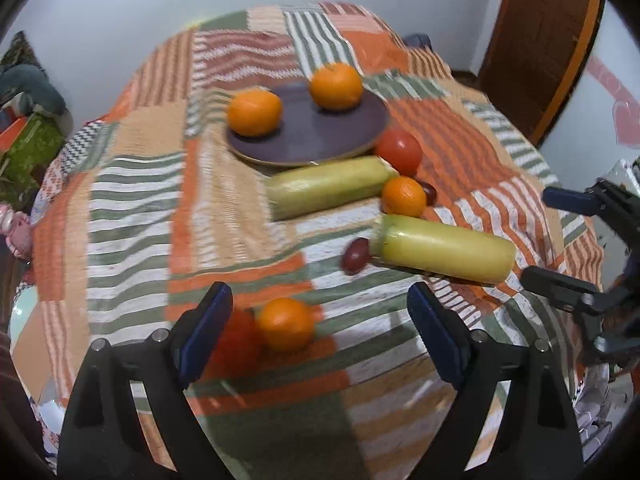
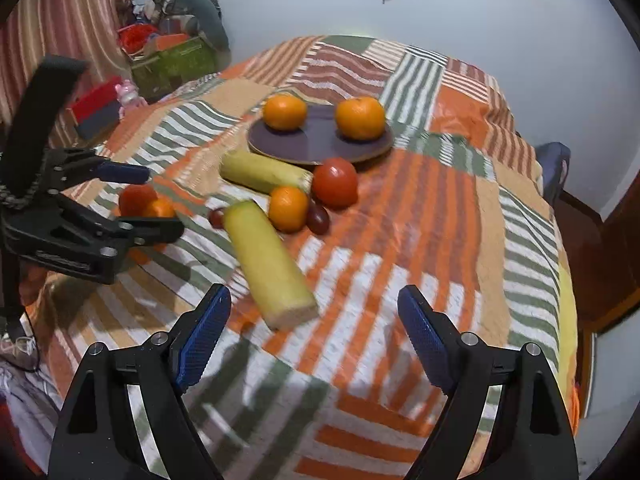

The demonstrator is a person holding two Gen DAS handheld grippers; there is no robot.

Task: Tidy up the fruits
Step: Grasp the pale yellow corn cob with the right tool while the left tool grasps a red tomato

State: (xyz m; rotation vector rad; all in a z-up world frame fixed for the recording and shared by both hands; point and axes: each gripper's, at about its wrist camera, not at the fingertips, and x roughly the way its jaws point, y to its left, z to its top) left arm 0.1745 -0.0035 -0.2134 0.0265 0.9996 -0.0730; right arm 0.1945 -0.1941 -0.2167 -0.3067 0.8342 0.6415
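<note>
A purple plate holds two oranges. In front of it lie a tomato, a third orange, two yellow-green squash pieces and two dark grapes. My left gripper is open above the cloth. Just before its left finger sit another orange and a blurred tomato, neither gripped. My right gripper is open and empty, hovering near the cut end of the nearer squash piece.
A round table carries a striped patchwork cloth that falls away at its edges. Boxes and clutter stand beyond the left side. A blue chair back and a wooden door are at the right.
</note>
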